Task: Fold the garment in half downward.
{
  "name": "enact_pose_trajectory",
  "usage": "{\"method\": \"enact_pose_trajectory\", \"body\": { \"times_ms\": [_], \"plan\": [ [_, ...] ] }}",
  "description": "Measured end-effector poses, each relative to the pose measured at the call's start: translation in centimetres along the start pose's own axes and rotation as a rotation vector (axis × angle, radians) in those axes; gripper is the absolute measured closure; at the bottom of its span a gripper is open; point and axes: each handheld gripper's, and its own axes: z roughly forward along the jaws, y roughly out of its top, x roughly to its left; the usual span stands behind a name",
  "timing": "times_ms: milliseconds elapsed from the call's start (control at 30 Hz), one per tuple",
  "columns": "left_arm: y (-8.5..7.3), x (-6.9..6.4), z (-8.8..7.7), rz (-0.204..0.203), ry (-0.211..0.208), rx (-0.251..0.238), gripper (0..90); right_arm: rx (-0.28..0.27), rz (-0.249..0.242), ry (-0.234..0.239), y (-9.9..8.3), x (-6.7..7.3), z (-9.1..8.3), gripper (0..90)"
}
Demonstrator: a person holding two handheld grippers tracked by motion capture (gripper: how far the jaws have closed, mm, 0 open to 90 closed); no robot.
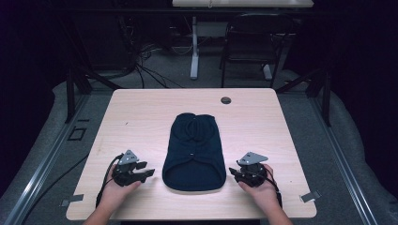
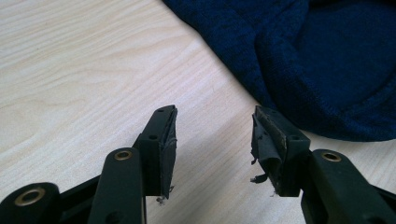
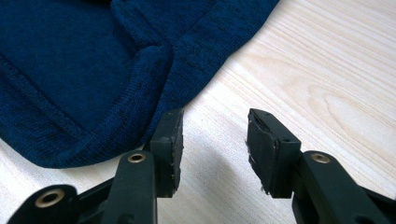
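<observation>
I am holding the left gripper [image 1: 149, 173] and right gripper [image 1: 233, 172] gaping, empty, flanking the sweater [image 1: 193, 152]; its far end is being cropped up close.

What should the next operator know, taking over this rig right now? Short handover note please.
Left gripper: open, nothing between its fingers, low over the table just left of the dark blue knit garment.
Right gripper: open, nothing held, just right of the garment's near hem.
Garment: lies flat mid-table, wide hem toward the person, narrower end toward the far edge. Both sides look folded in over the middle, though I can't be sure.
Done: nothing gripped at this moment.
Left: probably each gripper takes a near corner of the hem and folds the garment away from the person; that is only a guess from how the grippers sit.
</observation>
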Motion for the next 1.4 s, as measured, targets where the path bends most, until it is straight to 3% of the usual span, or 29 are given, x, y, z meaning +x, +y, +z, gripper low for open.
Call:
{"method": "enact_pose_trajectory", "body": {
  "times_ms": [233, 367, 533, 733, 867, 1000, 1100, 1400],
  "plan": [
    [0.0, 0.0, 0.0, 0.003, -0.002, -0.005, 50.7, 0.003, -0.003, 0.003, 0.1, 0.1, 0.0, 55.6],
    [0.2, -0.1, 0.2, -0.005, -0.033, -0.01, 55.7, 0.01, -0.018, 0.014, 0.3, 0.1, 0.2, 56.7],
    [1.7, -0.4, 1.2, -0.013, -0.059, -0.01, 57.5, 0.022, -0.045, 0.06, 1.8, 0.5, 1.0, 59.4],
    [4.7, -1.8, 3.9, 0.059, -0.078, 0.008, 64.4, 0.04, -0.111, 0.078, 3.9, 1.3, 2.6, 63.6],
    [5.9, -2.5, 5.5, 0.056, -0.1, 0.008, 65.2, 0.055, -0.127, 0.095, 5.0, 1.7, 4.0, 66.4],
    [5.7, -2.8, 6.8, 0.084, -0.085, 0.053, 65.6, 0.074, -0.134, 0.107, 5.3, 2.0, 5.2, 68.2],
    [5.5, -2.8, 6.8, 0.098, -0.084, 0.053, 65.5, 0.089, -0.143, 0.113, 4.9, 2.1, 5.6, 69.3],
    [4.6, -3.2, 6.2, 0.152, -0.105, 0.052, 65.1, 0.068, -0.137, 0.151, 4.1, 2.5, 5.2, 69.7]
  ]
}}
